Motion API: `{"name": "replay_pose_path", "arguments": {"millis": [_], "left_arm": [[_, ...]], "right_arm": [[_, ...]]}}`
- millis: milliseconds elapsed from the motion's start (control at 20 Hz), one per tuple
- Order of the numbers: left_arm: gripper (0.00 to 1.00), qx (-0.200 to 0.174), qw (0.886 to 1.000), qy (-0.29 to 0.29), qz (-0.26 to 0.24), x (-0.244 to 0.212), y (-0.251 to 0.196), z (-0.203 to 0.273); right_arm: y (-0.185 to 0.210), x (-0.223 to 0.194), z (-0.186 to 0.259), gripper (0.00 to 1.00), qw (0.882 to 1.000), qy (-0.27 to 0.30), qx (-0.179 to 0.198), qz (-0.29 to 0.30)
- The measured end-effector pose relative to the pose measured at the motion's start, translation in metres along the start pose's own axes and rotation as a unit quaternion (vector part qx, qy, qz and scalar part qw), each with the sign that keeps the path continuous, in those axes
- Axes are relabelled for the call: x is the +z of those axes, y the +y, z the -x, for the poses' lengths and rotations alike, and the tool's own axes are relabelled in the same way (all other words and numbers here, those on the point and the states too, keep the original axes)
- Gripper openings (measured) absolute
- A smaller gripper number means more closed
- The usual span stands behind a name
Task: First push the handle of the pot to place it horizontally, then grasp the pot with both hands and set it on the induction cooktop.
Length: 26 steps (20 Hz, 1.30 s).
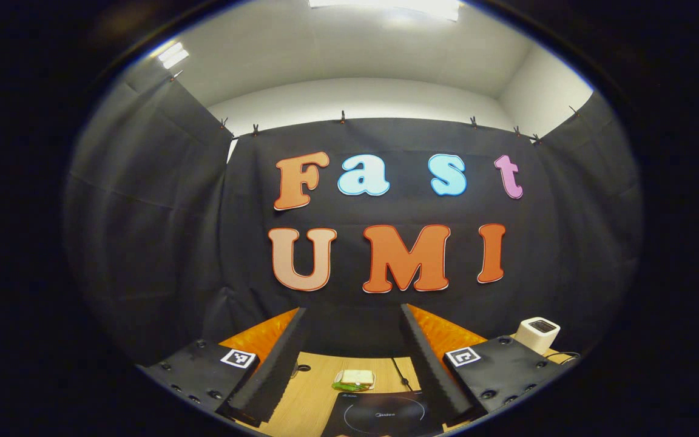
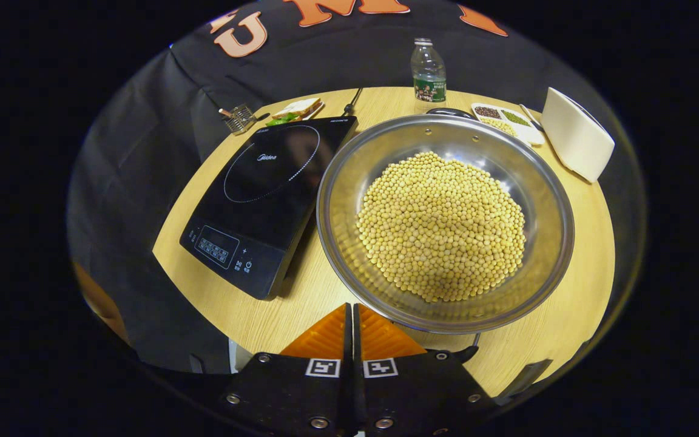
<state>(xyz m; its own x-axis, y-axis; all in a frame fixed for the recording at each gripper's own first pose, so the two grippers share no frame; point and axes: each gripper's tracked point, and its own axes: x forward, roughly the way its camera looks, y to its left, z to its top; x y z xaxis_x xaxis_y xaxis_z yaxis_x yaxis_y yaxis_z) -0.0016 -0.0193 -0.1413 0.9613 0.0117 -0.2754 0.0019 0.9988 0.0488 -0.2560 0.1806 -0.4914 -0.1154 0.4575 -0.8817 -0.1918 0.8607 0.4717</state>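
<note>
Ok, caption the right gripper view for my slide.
Closed right gripper at the near rim of a steel pot of soybeans, beside the induction cooktop.

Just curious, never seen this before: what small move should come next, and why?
Probably ease the shut right hand-held gripper forward to nudge the handle sideways: the pot sits beside the cooktop, ungrasped.

Ahead of the shut jaws, a shiny metal pot (image 2: 445, 221) sits on a matt wood-grain table (image 2: 574, 315) beside a glossy, seemingly glass cooktop (image 2: 264, 200).
</note>
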Motion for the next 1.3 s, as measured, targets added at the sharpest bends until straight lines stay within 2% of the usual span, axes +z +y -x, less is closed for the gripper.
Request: {"name": "replay_pose_path", "arguments": {"millis": [150,500,850,1000,1300], "left_arm": [[0.98,-0.004,1.000,-0.007,-0.001,0.007,-0.004,-0.001],[0.97,-0.017,1.000,-0.002,0.005,0.002,-0.015,-0.003],[0.97,-0.016,0.999,0.029,0.020,-0.017,-0.013,-0.009],[0.97,-0.015,0.999,0.027,0.017,-0.015,-0.011,-0.010],[0.97,-0.019,1.000,0.008,0.012,-0.005,-0.013,0.000]], "right_arm": [[-0.004,-0.001,0.001,0.00,1.000,0.004,0.011,-0.015],[-0.028,-0.008,0.009,0.00,0.999,0.011,0.007,-0.039],[-0.057,-0.009,0.010,0.00,0.999,0.012,-0.024,-0.047],[-0.078,-0.007,0.012,0.00,0.998,0.007,-0.052,-0.043],[-0.108,-0.005,0.019,0.00,0.996,0.005,-0.076,-0.056]]}}
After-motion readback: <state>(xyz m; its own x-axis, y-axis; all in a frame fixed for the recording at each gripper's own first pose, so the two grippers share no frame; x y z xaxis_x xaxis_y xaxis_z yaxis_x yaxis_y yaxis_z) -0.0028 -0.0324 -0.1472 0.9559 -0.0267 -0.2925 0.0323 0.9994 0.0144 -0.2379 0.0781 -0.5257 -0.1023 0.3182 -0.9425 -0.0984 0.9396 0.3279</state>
